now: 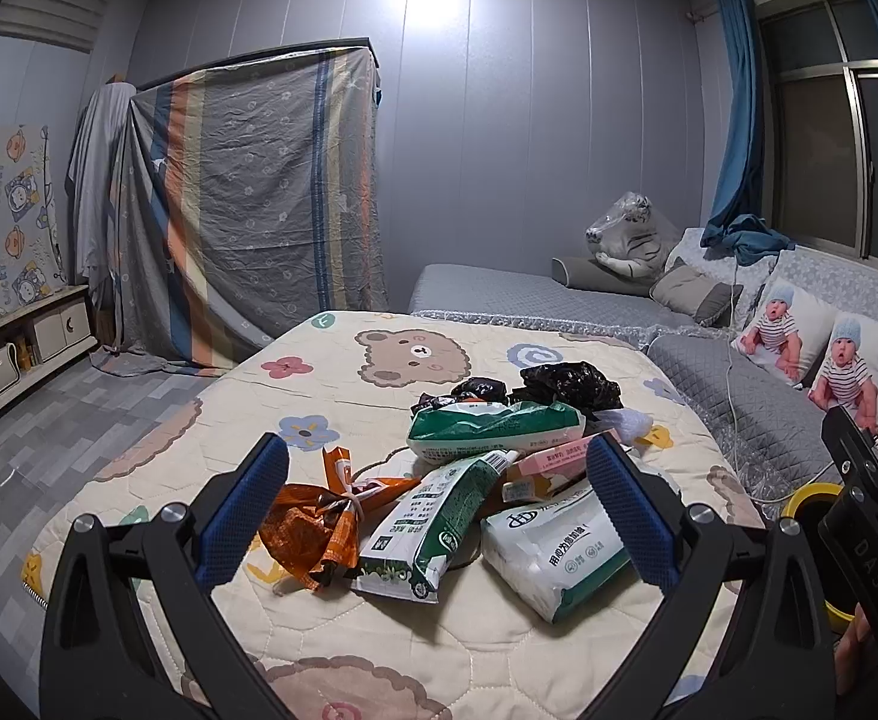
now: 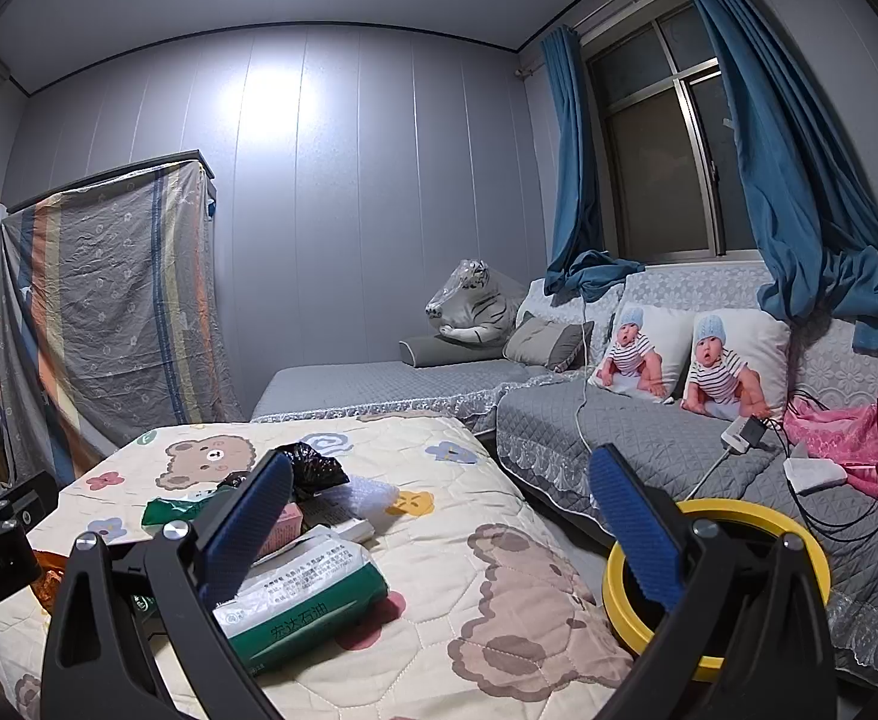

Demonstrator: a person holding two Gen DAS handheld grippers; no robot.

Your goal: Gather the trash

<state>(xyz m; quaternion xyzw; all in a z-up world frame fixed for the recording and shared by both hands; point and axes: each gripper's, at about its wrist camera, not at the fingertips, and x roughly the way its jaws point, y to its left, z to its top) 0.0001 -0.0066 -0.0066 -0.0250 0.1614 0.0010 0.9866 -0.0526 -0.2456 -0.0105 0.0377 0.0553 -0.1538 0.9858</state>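
A heap of trash lies on the bear-print quilt (image 1: 331, 420): an orange wrapper (image 1: 313, 516), green-and-white packets (image 1: 433, 528), a white wipes pack (image 1: 553, 552), a pink box (image 1: 535, 468) and black bags (image 1: 565, 384). My left gripper (image 1: 439, 504) hovers open just above the heap, holding nothing. My right gripper (image 2: 445, 516) is also open and empty, to the right of the heap, with the wipes pack (image 2: 301, 594) under its left finger. A yellow-rimmed bin (image 2: 715, 588) stands between the bed and the sofa, beneath the right finger.
A grey sofa (image 2: 649, 438) with baby-print cushions (image 2: 721, 360), cables, a charger (image 2: 745, 435) and pink cloth (image 2: 865, 432) runs along the right. A sheet-covered wardrobe (image 1: 253, 204) and a low cabinet (image 1: 13, 354) stand left. Grey tiled floor (image 1: 67, 438) lies left of the bed.
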